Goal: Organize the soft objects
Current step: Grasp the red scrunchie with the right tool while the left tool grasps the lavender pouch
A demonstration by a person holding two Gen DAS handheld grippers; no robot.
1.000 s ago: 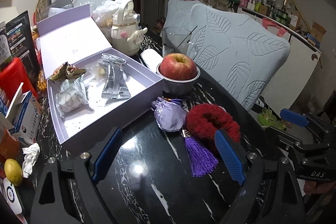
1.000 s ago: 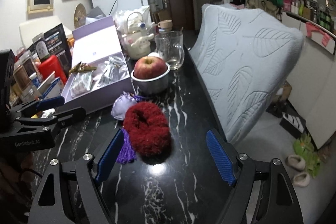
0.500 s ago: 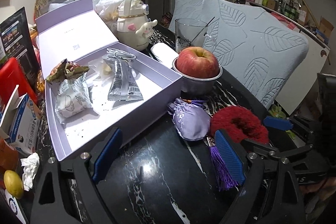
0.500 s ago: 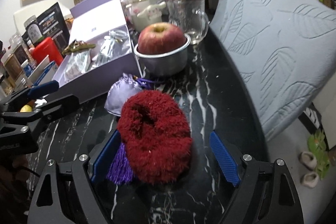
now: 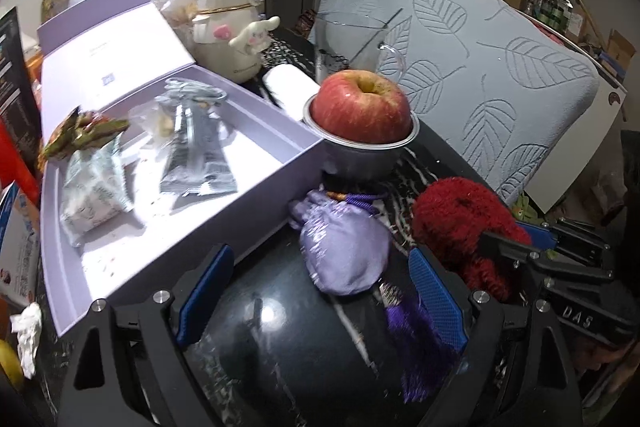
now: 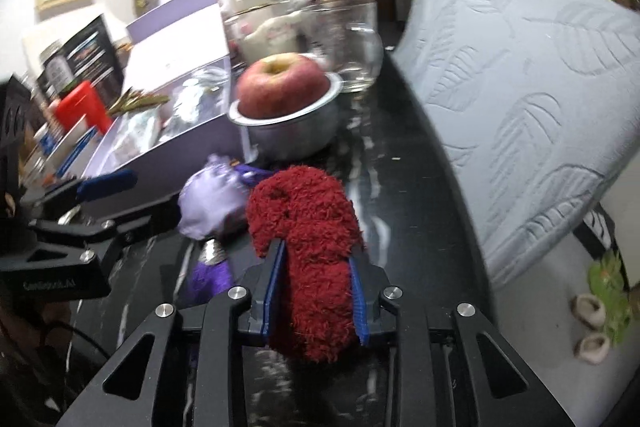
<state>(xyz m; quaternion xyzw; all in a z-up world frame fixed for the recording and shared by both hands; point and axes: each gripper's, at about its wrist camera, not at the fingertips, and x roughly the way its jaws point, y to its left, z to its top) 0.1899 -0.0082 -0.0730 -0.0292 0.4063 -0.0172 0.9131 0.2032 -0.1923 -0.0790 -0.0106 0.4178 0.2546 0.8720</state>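
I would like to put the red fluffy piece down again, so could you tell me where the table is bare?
Bare: the black table strip between the red fluffy piece and leaf-patterned cushion. Crowded: left, with the purple pouch, lavender box, apple bowl.

- From the left wrist we look forward and steeply down along the left gripper [image 5: 320, 291], whose two blue pads frame the bottom of the view, close above the dark marble table [image 5: 304, 355].
- Here the open lilac box [image 5: 256, 199] lies at ten o'clock, the apple in its metal bowl [image 5: 362, 111] at twelve.
- From the right wrist we look the same way, nearer still, along the right gripper [image 6: 316, 267].
- Both views share the red fluffy piece [image 5: 456, 223] [image 6: 312, 227], the lilac pouch [image 5: 344, 247] [image 6: 212, 203], apple, box and grey leaf-patterned cushion [image 5: 492, 95].
- Each camera catches the other gripper: right one at three o'clock, left one at nine.
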